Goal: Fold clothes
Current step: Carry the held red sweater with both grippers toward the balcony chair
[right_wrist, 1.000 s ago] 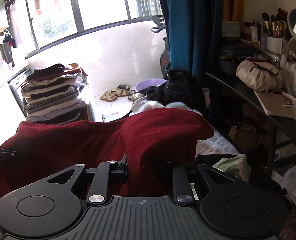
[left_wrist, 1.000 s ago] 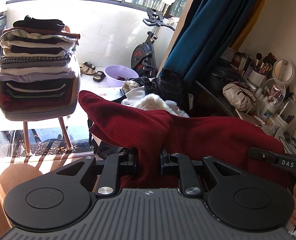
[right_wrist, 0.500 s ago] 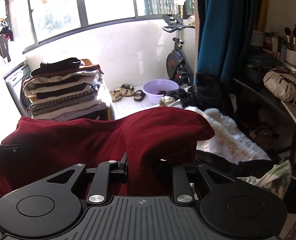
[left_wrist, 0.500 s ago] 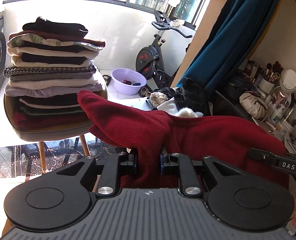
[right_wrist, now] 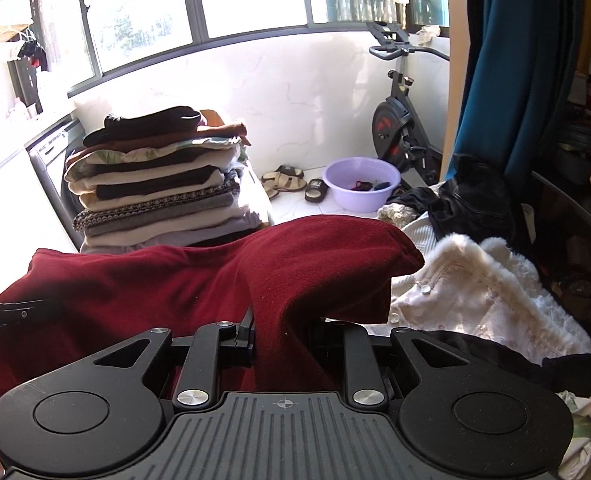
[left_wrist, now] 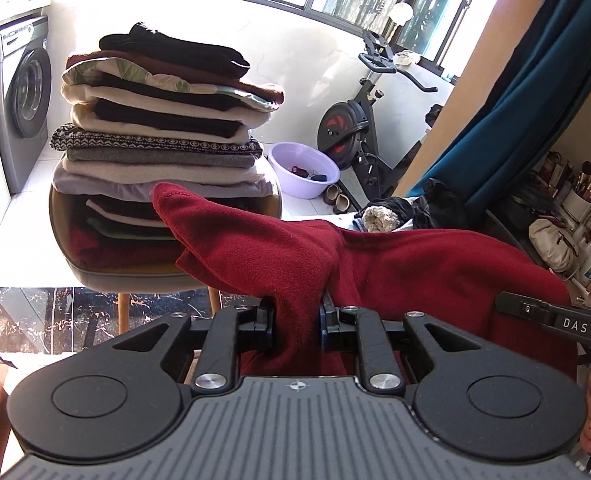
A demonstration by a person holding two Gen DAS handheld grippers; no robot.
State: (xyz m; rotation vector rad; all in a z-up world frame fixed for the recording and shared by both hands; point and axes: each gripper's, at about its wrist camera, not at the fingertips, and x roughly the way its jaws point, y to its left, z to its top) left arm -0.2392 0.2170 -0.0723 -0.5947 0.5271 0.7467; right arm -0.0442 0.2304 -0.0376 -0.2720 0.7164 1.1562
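Left wrist view: both tools, left tool (left_wrist: 297, 322) and right tool (right_wrist: 281, 336), clamp the red garment (left_wrist: 395, 264) draped between them.

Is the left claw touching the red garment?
Touching. The left wrist view shows the left claw shut on the red garment, with cloth pinched between its fingers.

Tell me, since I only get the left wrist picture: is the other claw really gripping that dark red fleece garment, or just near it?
Observer: Gripping. The right gripper is shut on a bunched fold of the dark red fleece garment.
Operator: What lies past the garment's right end?
Observer: A cream fluffy coat with small buttons, spread out beside it.
Operator: Anything by the lilac plastic basin that I miss?
Observer: A black slide sandal, on the floor to its left.
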